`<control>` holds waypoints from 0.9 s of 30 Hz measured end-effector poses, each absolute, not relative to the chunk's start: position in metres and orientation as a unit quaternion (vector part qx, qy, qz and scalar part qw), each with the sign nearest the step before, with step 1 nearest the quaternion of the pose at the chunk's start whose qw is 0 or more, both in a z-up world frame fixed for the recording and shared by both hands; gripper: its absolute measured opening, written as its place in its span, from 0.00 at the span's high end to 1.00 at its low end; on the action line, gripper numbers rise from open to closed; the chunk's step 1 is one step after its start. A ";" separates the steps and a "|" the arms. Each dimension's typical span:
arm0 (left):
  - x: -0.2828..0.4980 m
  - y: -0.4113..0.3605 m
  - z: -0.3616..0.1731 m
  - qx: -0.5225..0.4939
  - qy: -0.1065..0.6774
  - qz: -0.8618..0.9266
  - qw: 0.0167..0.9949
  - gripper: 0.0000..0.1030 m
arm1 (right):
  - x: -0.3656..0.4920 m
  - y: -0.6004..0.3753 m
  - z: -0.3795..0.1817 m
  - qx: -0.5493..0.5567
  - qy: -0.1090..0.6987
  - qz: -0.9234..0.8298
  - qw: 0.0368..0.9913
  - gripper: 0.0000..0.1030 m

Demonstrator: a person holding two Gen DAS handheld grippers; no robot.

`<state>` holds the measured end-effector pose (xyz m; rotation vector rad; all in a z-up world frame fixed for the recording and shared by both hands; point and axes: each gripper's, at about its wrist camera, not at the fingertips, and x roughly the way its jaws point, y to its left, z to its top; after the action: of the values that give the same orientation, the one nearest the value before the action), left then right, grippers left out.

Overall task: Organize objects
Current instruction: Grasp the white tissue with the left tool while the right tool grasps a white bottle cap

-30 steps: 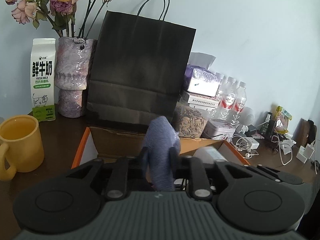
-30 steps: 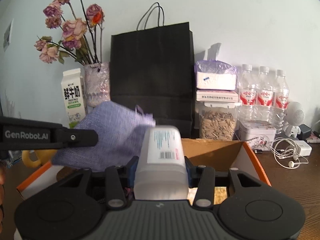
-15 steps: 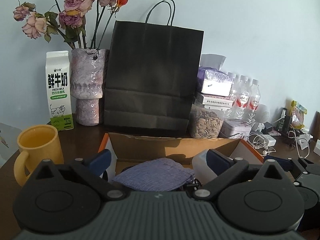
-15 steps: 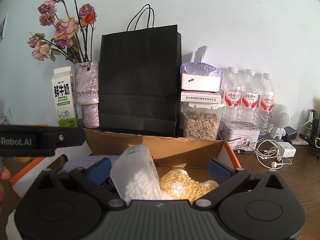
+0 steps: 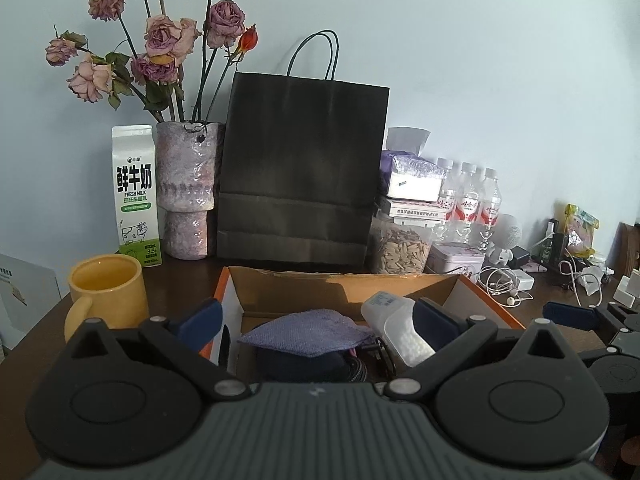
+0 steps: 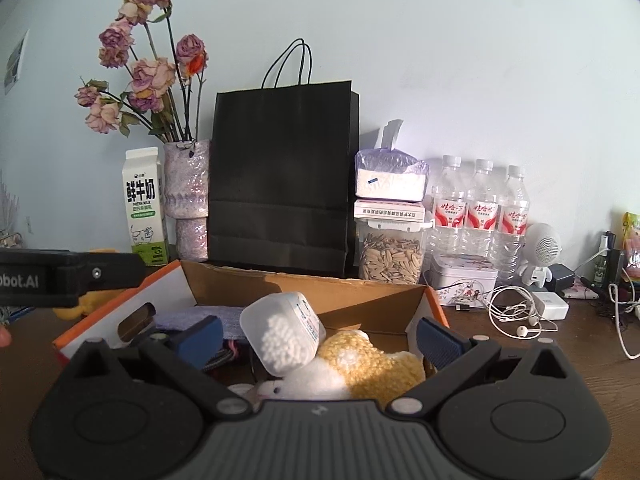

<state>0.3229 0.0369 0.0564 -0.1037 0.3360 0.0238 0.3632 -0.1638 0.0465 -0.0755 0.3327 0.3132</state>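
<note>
An open cardboard box (image 5: 344, 284) with orange-and-white outer sides stands on the dark table, also in the right wrist view (image 6: 360, 292). A purple cloth pouch (image 5: 306, 332) lies inside it on dark items. A translucent white container (image 6: 282, 334) leans on a yellow-and-white plush (image 6: 360, 364); it also shows in the left wrist view (image 5: 398, 328). My left gripper (image 5: 318, 318) is open and empty in front of the box. My right gripper (image 6: 320, 338) is open and empty over the box's near side.
A yellow mug (image 5: 106, 294), a milk carton (image 5: 136, 196), a vase of dried roses (image 5: 186, 192) and a black paper bag (image 5: 300, 172) stand behind the box. A seed jar (image 6: 390, 256), water bottles (image 6: 480, 208), a tin and earphone cables (image 6: 516, 312) are at right.
Both grippers opened and drew back. The pouch dropped from the left gripper into the box. The white container left the right gripper and now leans on the plush.
</note>
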 end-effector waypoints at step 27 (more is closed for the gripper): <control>0.265 0.033 -0.017 0.048 0.291 0.026 0.955 0.00 | 0.310 -0.271 -0.024 -0.065 0.300 0.103 0.946 0.09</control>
<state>0.2647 0.0333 -0.0167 0.0982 0.5911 0.0530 0.3101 -0.2709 -0.0240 -0.1334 0.6108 0.2107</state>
